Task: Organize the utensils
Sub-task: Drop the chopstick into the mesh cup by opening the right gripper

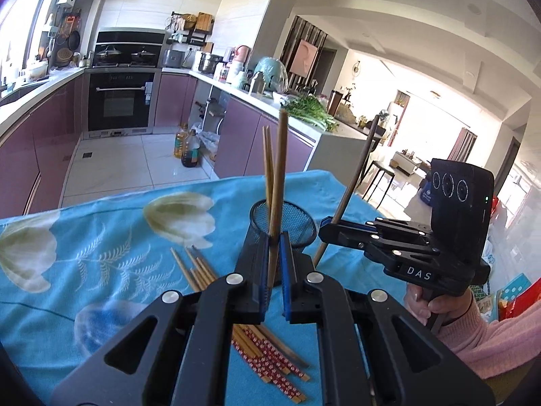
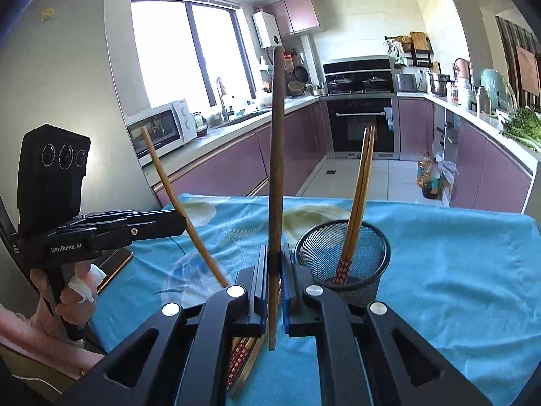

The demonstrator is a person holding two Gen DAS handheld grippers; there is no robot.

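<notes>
A black mesh cup stands on the blue flowered cloth with two bamboo chopsticks upright in it. My left gripper is shut on a light bamboo chopstick, held upright just in front of the cup; it also shows in the right wrist view. My right gripper is shut on a dark wooden chopstick, held upright left of the cup; it also shows in the left wrist view. Several loose chopsticks with red patterned ends lie on the cloth beneath the grippers.
The table cloth covers the table, whose far edge faces the kitchen floor. Purple cabinets, an oven and oil bottles stand beyond. A phone-like dark object lies at the table's left edge.
</notes>
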